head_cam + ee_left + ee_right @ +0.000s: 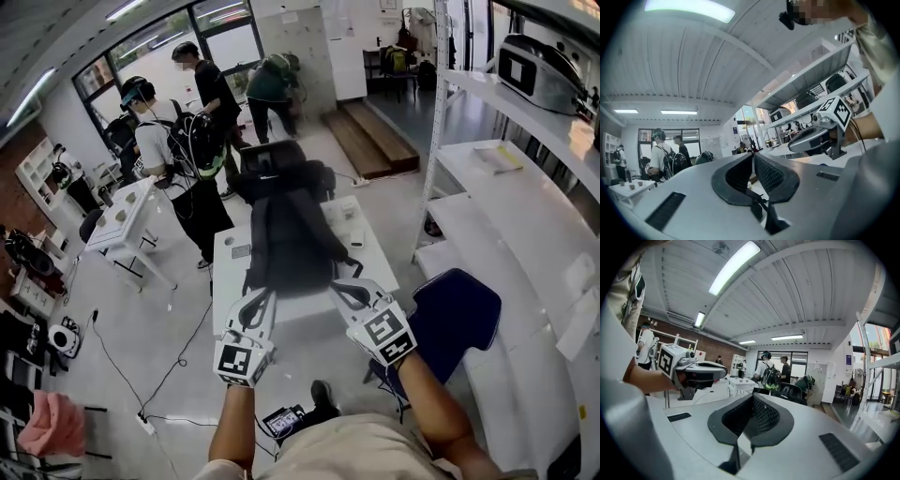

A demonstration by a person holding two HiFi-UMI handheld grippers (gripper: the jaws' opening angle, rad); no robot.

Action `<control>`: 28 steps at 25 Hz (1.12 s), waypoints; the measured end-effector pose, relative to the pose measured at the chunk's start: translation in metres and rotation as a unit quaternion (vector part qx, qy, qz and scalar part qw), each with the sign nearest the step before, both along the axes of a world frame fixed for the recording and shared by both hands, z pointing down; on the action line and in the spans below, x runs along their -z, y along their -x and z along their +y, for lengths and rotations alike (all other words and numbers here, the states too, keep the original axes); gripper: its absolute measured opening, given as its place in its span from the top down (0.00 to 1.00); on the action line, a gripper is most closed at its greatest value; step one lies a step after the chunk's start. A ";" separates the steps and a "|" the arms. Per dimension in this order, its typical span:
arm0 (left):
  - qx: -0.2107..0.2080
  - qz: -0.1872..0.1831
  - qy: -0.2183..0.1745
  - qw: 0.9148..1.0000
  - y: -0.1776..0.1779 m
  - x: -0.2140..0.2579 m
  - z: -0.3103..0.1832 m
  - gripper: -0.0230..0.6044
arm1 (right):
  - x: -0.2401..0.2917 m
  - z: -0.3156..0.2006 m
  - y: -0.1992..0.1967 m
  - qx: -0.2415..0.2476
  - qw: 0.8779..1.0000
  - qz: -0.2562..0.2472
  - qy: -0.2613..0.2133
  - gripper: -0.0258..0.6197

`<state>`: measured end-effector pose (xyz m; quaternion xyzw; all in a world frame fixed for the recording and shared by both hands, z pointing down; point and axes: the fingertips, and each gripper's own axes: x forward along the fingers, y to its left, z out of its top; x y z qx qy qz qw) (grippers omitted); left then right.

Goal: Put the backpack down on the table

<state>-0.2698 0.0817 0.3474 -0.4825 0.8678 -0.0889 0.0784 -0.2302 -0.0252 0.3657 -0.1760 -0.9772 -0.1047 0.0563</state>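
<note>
Black backpack [291, 239] lies flat along the middle of the white table [228, 272], reaching from far edge to near edge. Left gripper [255, 298] and right gripper [345, 292] hover at the near edge. Both have jaws pressed together, empty.

White shelving [525, 234] lines the right side, with a grey helmet-like device [544, 70] at the front edge of its top shelf and a blue chair [459, 314] just beside its lower shelves. Three people [155, 141] stand at the far left near a small white side table [122, 220]. A pink cloth [52, 424] lies at the lower left.
</note>
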 end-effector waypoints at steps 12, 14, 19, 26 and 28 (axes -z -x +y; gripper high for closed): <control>-0.033 0.001 -0.009 0.999 -0.077 0.012 -0.001 0.94 | 0.009 0.041 -0.076 0.047 0.999 0.005 -0.024 0.92; -0.033 0.002 -0.008 0.999 -0.083 0.011 -0.001 0.94 | 0.008 0.041 -0.082 0.044 0.999 0.006 -0.024 0.92; -0.029 0.001 -0.004 1.000 -0.090 0.010 0.003 0.94 | 0.007 0.038 -0.092 0.038 0.999 0.007 -0.022 0.92; -0.033 0.000 0.000 0.999 -0.098 0.009 -0.003 0.94 | 0.009 0.029 -0.100 0.028 0.999 0.005 -0.017 0.92; -0.036 -0.001 0.003 0.999 -0.100 0.009 -0.007 0.94 | 0.009 0.025 -0.103 0.024 1.000 0.006 -0.015 0.92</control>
